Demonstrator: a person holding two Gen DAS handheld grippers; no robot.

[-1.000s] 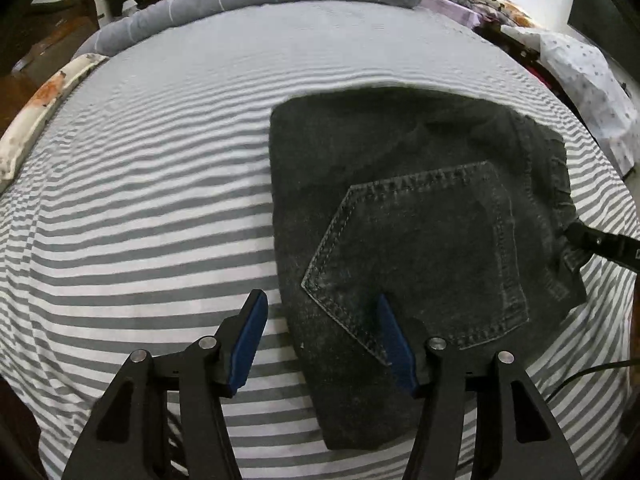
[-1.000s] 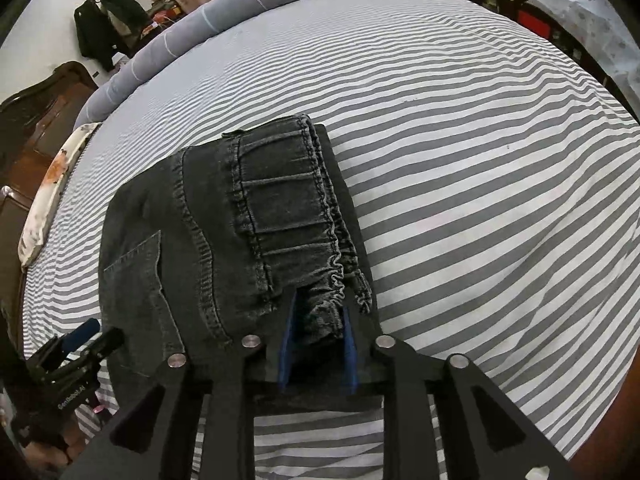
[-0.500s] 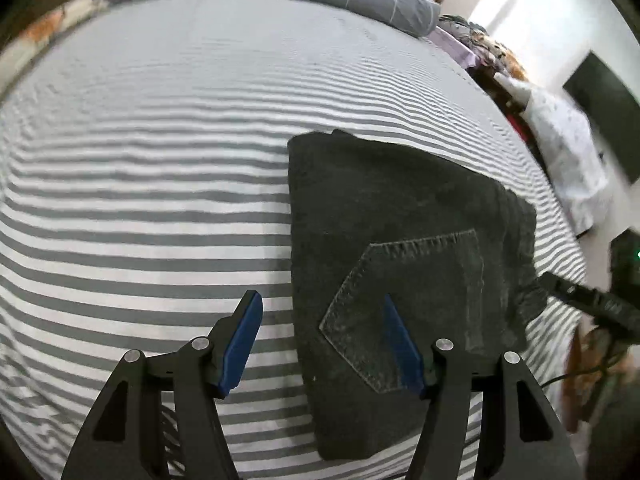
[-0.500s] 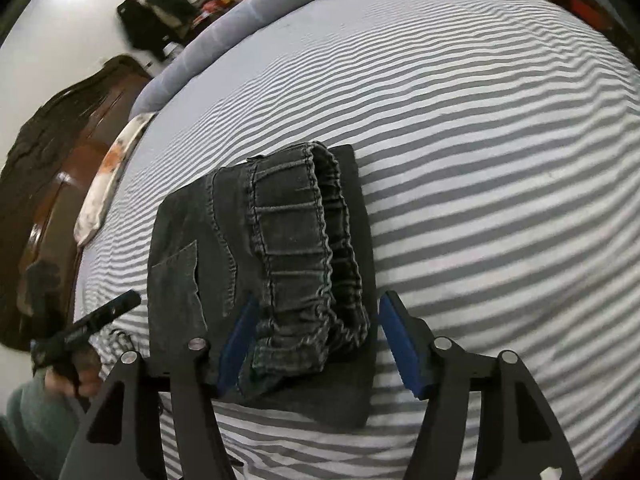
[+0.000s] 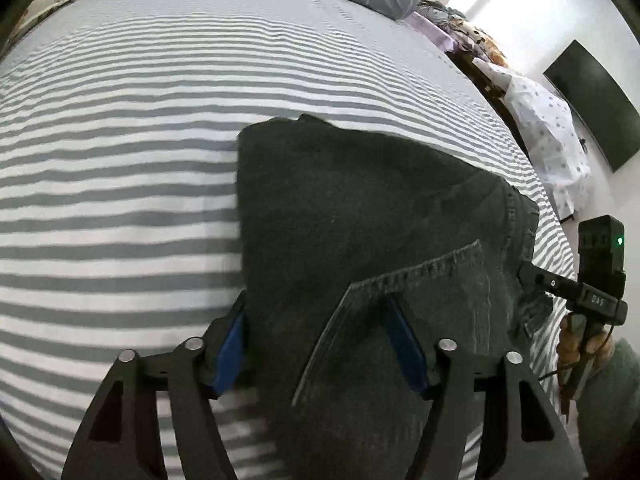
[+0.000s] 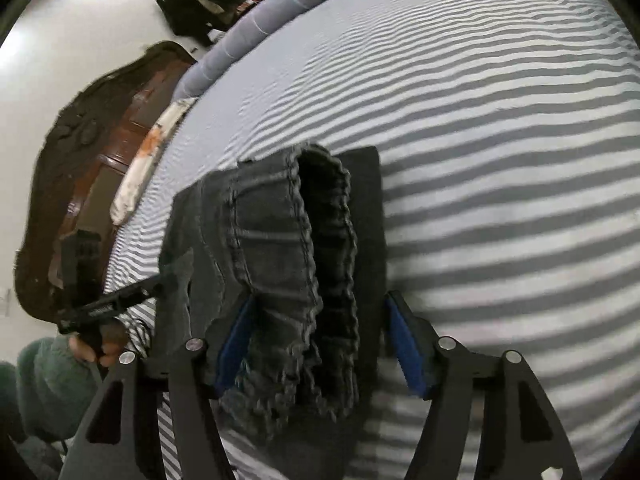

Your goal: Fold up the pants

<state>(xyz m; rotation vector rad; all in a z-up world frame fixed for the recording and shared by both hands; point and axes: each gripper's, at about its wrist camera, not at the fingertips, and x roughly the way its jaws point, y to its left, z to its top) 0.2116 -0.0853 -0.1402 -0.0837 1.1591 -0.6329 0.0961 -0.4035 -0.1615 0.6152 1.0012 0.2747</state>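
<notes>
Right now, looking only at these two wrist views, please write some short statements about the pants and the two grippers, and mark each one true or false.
1. The pants lie folded on a striped bedsheet. True.
2. The left gripper is shut on the fabric. False: its jaws stand wide open, straddling the near edge of the pants.
3. A stitched back pocket faces up in the left wrist view. True.
4. The elastic waistband lies on the side near the right gripper. True.
5. The right gripper is clamped on the waistband. False: it is open, with the waistband between its fingers.
6. The pants are light blue. False: they are dark grey denim.
</notes>
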